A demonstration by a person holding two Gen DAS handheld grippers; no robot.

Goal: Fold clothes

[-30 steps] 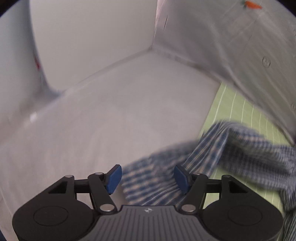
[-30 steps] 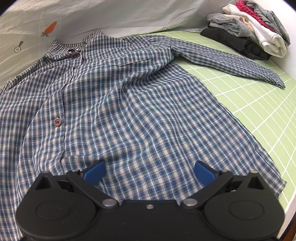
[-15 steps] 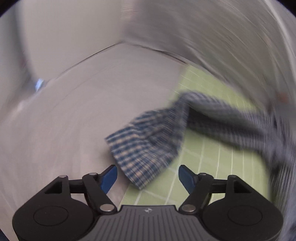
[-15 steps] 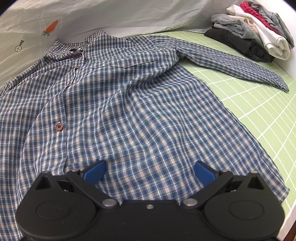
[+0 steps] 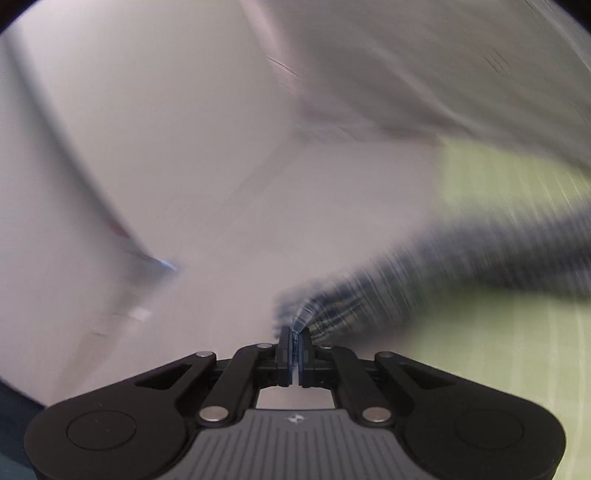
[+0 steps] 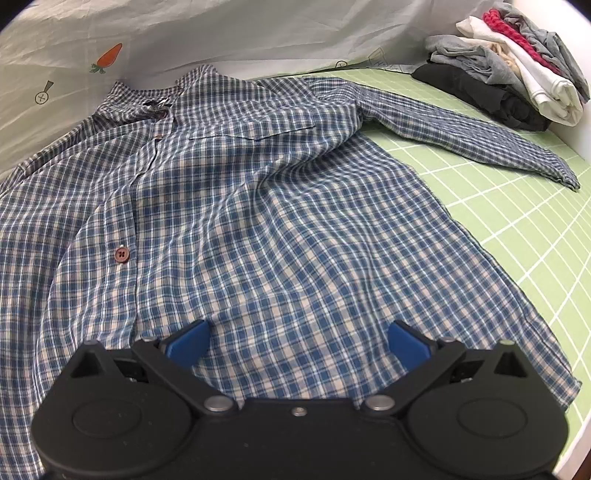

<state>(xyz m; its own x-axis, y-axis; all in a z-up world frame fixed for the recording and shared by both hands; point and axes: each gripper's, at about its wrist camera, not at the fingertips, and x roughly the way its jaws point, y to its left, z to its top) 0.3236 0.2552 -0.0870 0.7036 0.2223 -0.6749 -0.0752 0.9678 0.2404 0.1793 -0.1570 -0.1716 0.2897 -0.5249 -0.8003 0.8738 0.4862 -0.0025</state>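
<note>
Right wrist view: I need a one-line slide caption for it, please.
Open right gripper poised over a blue checked shirt spread on a green grid mat, folded clothes stacked in the corner.

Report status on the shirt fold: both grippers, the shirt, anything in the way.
Left gripper shut on plaid sleeve cuff. Right gripper open over the hem. Shirt flat, unfolded. Clothes pile clear of it.

"What sort of place was it?"

"A staged folding station, I thought, not a lived-in room. I worked on a green gridded cutting mat (image 6: 517,229), a white sheet (image 6: 221,33) printed with a carrot (image 6: 110,56) hung behind, and a pile of clothes (image 6: 517,62) sat in the corner."
</note>
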